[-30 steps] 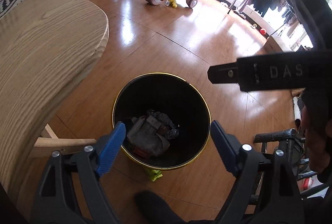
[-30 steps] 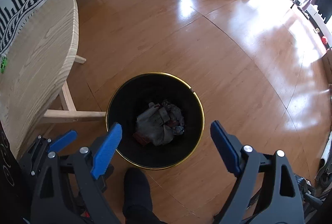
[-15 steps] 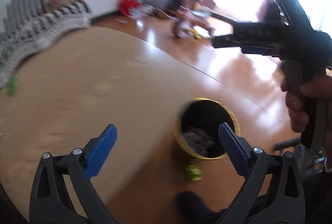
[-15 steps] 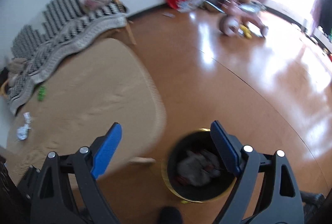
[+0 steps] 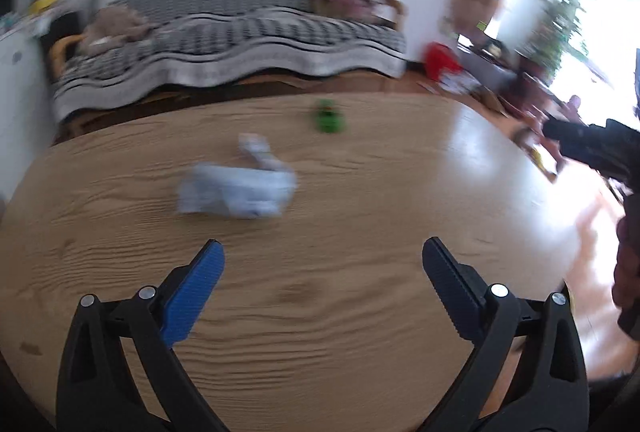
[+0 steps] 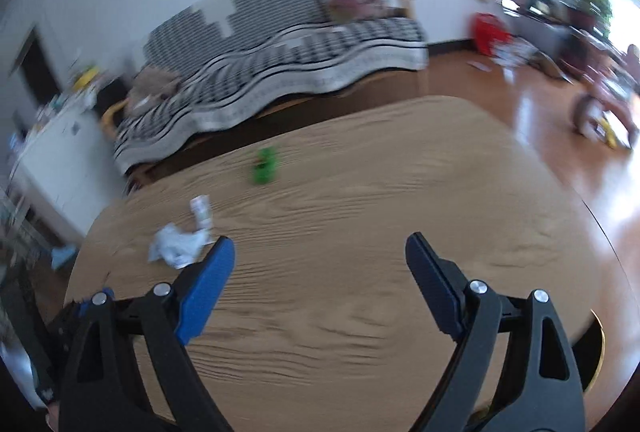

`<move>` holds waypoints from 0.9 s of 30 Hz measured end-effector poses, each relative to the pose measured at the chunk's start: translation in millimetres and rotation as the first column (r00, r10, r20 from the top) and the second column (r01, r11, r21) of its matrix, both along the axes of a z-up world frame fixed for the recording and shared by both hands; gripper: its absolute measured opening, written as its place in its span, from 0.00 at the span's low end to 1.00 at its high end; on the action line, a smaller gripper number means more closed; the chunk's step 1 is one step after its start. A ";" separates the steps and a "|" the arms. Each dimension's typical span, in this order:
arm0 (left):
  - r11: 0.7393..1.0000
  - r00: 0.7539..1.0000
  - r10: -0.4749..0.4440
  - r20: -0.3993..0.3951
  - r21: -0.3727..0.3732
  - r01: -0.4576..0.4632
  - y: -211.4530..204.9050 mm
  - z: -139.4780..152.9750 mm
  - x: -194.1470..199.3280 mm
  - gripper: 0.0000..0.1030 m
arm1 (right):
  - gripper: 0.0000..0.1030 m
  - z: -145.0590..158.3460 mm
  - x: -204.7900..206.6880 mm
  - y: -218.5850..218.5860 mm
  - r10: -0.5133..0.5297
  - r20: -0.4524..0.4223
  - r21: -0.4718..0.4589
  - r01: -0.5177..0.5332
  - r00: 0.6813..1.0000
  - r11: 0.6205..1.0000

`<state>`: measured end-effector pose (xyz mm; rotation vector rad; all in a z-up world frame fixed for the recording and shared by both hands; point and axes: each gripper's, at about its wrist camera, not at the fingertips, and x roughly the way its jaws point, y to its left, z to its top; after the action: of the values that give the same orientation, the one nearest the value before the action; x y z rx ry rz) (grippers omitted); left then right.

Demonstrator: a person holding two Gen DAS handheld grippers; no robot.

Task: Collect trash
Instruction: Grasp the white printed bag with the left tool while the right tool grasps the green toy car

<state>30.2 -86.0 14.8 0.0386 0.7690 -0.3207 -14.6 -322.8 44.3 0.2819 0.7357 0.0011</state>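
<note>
A crumpled white wrapper (image 5: 236,191) lies on the round wooden table (image 5: 320,312), ahead and left of my left gripper (image 5: 322,252), which is open and empty above the tabletop. A small green piece of trash (image 5: 330,117) sits farther back. In the right wrist view the white wrapper (image 6: 178,246) lies far left, the green piece (image 6: 265,165) beyond it on the table (image 6: 360,312). My right gripper (image 6: 320,248) is open and empty over the table. A gold rim of the trash bin (image 6: 598,360) peeks out at the table's lower right edge. Both views are motion-blurred.
A sofa with a black-and-white patterned throw (image 5: 240,47) stands behind the table. A red bag (image 5: 440,61) and clutter lie on the wooden floor at right. A pink tricycle (image 6: 600,111) stands on the floor. My right gripper's body (image 5: 592,147) shows at the right edge.
Both grippers have swung up from over the black bin to face across the tabletop. The bin has dropped out of view; the wrapper and green piece have come into view.
</note>
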 end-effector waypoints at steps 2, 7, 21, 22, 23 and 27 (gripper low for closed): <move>0.998 0.998 0.056 -0.010 0.009 -0.056 31.3 -1.2 6.7 0.94 | 0.82 -5.8 16.2 38.5 0.055 -0.010 -0.027 -0.055 0.998 0.998; 0.990 0.990 0.140 -0.028 -0.011 -0.140 82.6 -4.8 17.3 0.94 | 0.82 -21.1 44.7 94.1 0.124 -0.045 -0.054 -0.126 0.991 0.991; 0.991 0.988 0.134 -0.071 0.018 -0.133 97.8 -38.3 71.7 0.94 | 0.82 -77.9 90.4 113.2 0.139 -0.113 -0.055 -0.146 0.984 0.988; 0.991 0.988 0.132 -0.076 0.013 -0.132 97.2 -42.8 78.1 0.94 | 0.82 -82.5 94.4 110.8 0.138 -0.110 -0.048 -0.144 0.984 0.988; 0.991 0.988 0.132 -0.080 0.011 -0.132 96.9 -46.3 83.3 0.94 | 0.82 -86.5 97.7 108.8 0.135 -0.107 -0.042 -0.141 0.985 0.989; 0.987 0.978 0.147 -0.147 -0.044 -0.155 93.5 -61.5 109.9 0.94 | 0.82 -111.9 119.3 92.9 0.107 -0.129 -0.014 -0.110 0.986 0.994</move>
<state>140.2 7.5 -46.8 -0.0958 0.8999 -0.2009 104.6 -229.9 -67.6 0.2225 0.8776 0.0793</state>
